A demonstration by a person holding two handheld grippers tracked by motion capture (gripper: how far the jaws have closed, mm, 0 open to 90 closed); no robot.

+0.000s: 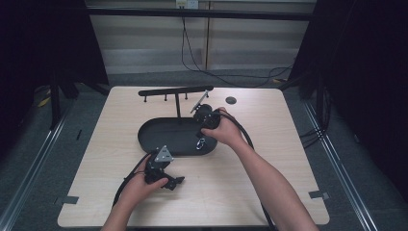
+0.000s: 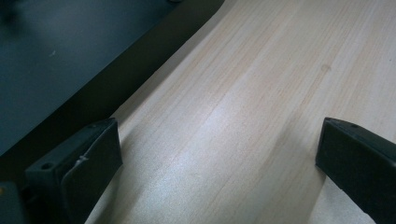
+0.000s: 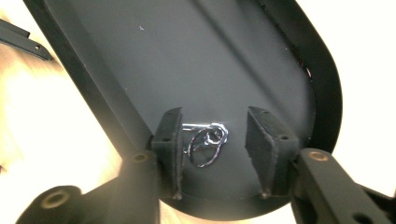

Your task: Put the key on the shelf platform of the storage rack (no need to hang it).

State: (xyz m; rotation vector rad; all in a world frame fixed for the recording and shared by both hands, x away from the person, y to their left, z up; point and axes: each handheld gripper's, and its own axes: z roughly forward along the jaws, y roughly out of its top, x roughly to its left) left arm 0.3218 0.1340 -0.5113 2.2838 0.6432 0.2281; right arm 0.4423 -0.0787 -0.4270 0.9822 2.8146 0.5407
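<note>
Right gripper point(image 3: 214, 154) pointed down into black oval tray point(image 3: 140, 60), jaws partly spread, pads clear of small silver ring-shaped metal piece point(image 3: 207, 145) lying between them on tray floor near right end. Left gripper point(image 2: 217, 158) held low over bare wooden table point(image 2: 261, 84) just in front of tray, jaws spread wide, nothing between them. Black T-shaped stand point(image 1: 175, 92) rose behind tray.

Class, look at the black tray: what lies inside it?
A small silver ring lies on the tray floor between the open right tongs. The tongs hide the floor beneath them.
</note>
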